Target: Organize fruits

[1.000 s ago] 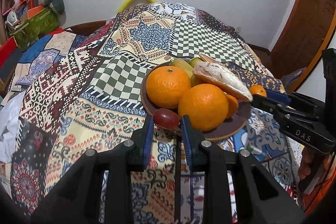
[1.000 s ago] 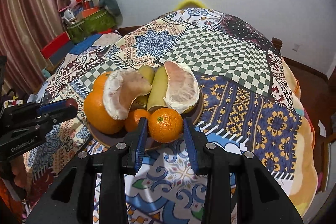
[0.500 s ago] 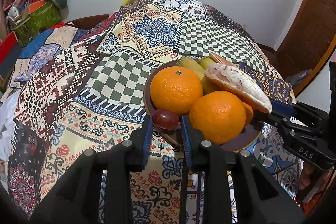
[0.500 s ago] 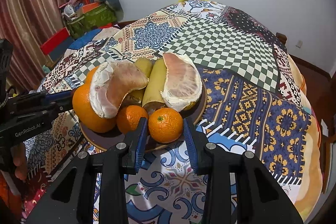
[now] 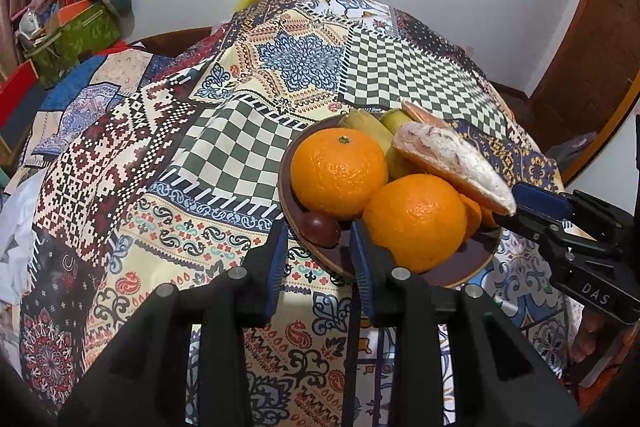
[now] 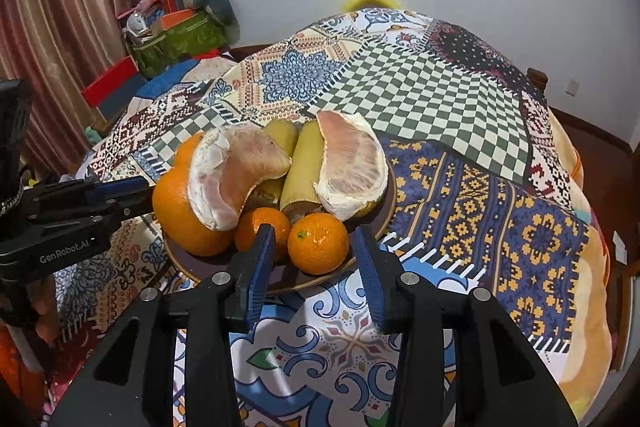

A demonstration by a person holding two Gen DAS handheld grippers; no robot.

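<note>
Both grippers' jaws have just been opening — grape (image 5: 319, 229) and mandarin (image 6: 318, 242) released.

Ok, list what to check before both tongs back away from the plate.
1. Left tongs free of grape: ok. The jaws have just been opening; the grape lies between them with a gap on each side.
2. Grape on plate: ok, at the rim.
3. Right tongs free of tangerine: ok. The jaws have just been opening; the tangerine sits between them, not pressed.
4. Tangerine on plate: ok.
5. Grape safe from rolling off: cannot tell.
</note>
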